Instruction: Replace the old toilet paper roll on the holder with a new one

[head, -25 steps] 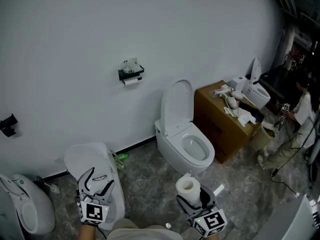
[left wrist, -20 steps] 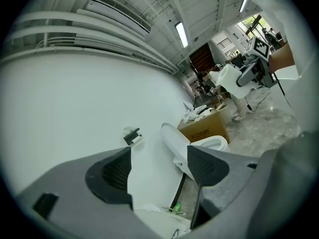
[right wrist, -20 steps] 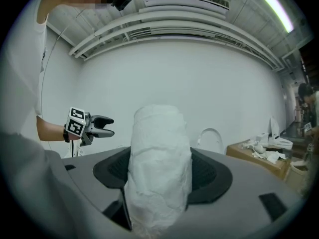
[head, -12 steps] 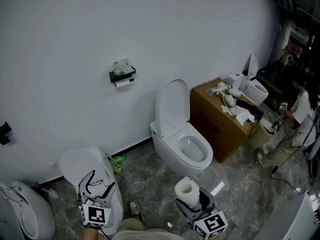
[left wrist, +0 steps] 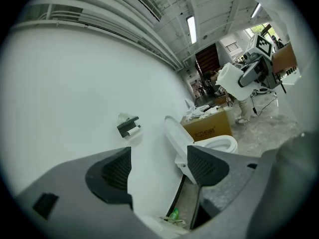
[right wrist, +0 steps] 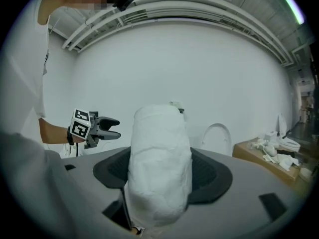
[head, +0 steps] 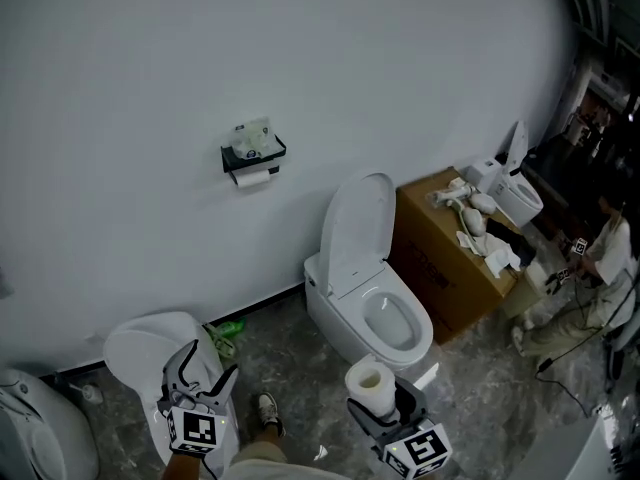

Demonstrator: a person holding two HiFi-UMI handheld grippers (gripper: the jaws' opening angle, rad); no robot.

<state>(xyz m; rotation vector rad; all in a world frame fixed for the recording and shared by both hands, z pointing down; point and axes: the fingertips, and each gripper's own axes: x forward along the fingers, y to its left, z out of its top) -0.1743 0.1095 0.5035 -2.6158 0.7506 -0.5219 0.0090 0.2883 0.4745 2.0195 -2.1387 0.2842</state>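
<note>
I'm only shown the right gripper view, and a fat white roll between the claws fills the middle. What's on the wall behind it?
Observer: A black holder, with the old roll hanging under it. The head view shows both clearly.
Operator: And that white arch to the right of the white roll?
Observer: A toilet lid, raised. Below it is the open bowl, which your view cuts off.
Operator: Is the other claw carrying anything?
Observer: No. In its own view the left gripper has its jaws apart, with nothing between them.
</note>
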